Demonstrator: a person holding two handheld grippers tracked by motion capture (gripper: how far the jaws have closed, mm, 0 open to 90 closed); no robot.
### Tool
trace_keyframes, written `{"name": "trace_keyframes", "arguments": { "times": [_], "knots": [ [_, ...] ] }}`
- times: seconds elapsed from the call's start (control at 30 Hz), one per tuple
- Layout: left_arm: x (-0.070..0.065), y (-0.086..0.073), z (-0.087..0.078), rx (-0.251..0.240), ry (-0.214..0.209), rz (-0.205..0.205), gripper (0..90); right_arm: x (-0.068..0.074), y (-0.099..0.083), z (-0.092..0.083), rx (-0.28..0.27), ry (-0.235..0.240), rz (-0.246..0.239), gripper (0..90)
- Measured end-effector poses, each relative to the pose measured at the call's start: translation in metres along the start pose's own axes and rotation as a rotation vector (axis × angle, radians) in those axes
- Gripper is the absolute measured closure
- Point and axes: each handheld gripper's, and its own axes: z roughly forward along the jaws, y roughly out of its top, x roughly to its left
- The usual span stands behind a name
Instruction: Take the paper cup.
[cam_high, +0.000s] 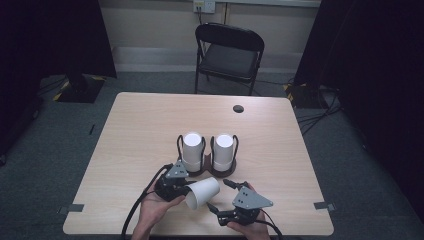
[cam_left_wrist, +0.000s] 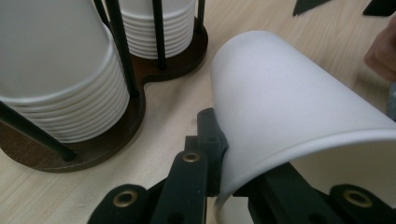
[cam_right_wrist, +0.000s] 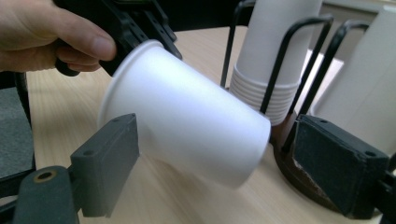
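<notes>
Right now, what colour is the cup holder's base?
Dark brown base, with black wire uprights; clearest in the left gripper view.

My high view looks down and forward over the table (cam_high: 150, 120). Left gripper view sits very close behind the paper cup (cam_left_wrist: 289, 107), facing the cup rack (cam_left_wrist: 177, 65). Right gripper view faces cup (cam_right_wrist: 187, 121) and rack (cam_right_wrist: 289, 154) too, close.

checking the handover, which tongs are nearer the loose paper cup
Left. The left tongs are shut on the loose paper cup at its rim; the right tongs stand open around its closed end, not gripping.
</notes>
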Motion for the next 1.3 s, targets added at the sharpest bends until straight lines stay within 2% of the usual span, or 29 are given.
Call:
{"name": "trace_keyframes", "arguments": {
  "times": [0.13, 0.27, 0.4, 0.47, 0.57, 0.77, 0.87, 1.1, 1.2, 1.3],
  "knots": [
    [0.0, 0.002, 0.002, 0.032, -0.005, -0.001, 87.0, 0.005, -0.002, 0.003, 0.046, 0.024, -0.039, 14.2],
    [-0.002, 0.004, 0.003, 0.044, -0.02, -0.011, 87.1, 0.01, -0.005, 0.003, 0.03, 0.008, -0.068, 14.8],
    [-0.002, 0.007, 0.004, 0.079, -0.032, -0.008, 87.1, 0.014, -0.006, 0.007, 0.062, 0.005, -0.112, 13.6],
    [-0.002, 0.008, 0.005, 0.074, -0.029, -0.014, 87.2, 0.016, -0.007, 0.009, 0.072, -0.003, -0.135, 13.5],
    [-0.002, 0.01, 0.006, 0.089, -0.047, -0.018, 87.5, 0.016, -0.006, 0.009, 0.072, -0.015, -0.15, 12.6],
    [-0.001, 0.012, 0.009, 0.09, -0.035, -0.037, 87.8, 0.017, -0.004, 0.016, 0.104, -0.014, -0.184, 8.7],
    [0.0, 0.013, 0.008, 0.114, -0.033, -0.039, 87.8, 0.017, -0.003, 0.019, 0.108, -0.011, -0.2, 8.5],
    [0.002, 0.011, 0.009, 0.086, -0.04, -0.072, 88.2, 0.019, -0.002, 0.027, 0.129, -0.012, -0.24, 8.4],
    [0.002, 0.012, 0.011, 0.088, -0.039, -0.071, 88.3, 0.021, -0.003, 0.03, 0.131, -0.01, -0.234, 8.4],
    [0.001, 0.012, 0.013, 0.085, -0.062, -0.076, 88.4, 0.023, -0.002, 0.032, 0.127, -0.011, -0.239, 8.6]
  ]
}}
